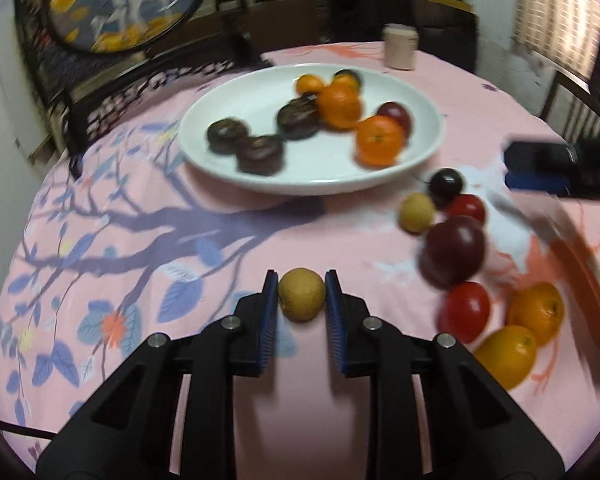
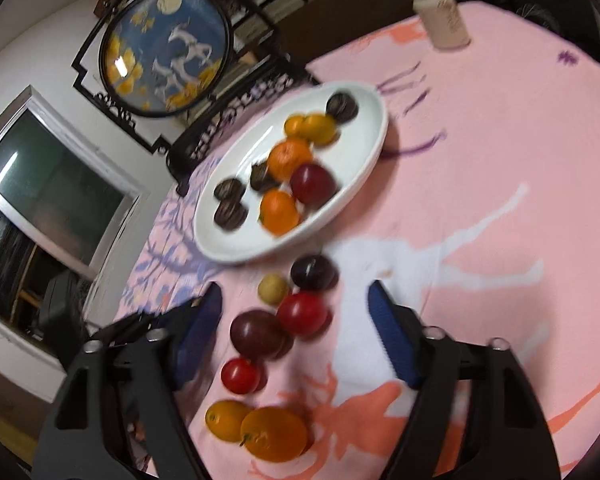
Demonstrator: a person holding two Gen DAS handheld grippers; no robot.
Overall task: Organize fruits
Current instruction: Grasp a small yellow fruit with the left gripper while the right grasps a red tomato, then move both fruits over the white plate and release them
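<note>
My left gripper (image 1: 301,294) is shut on a small tan longan (image 1: 301,295), held just above the pink cloth. A white plate (image 1: 228,160) beyond it holds oranges (image 1: 380,141), a dark red plum (image 1: 396,117) and several dark brown fruits (image 1: 260,153). To the right on the cloth lie a loose longan (image 1: 417,213), a large plum (image 1: 453,255), tomatoes (image 1: 465,312) and two oranges (image 1: 535,313). My right gripper (image 2: 296,320) is open, its jaws standing wide over a red tomato (image 2: 302,313) and the large plum (image 2: 257,334). The plate (image 2: 364,144) lies beyond.
A beige jar (image 1: 400,46) stands at the table's far edge, also in the right wrist view (image 2: 446,18). A round painted screen (image 2: 166,50) on a dark carved stand is behind the plate. The right gripper shows at the right edge of the left view (image 1: 548,168).
</note>
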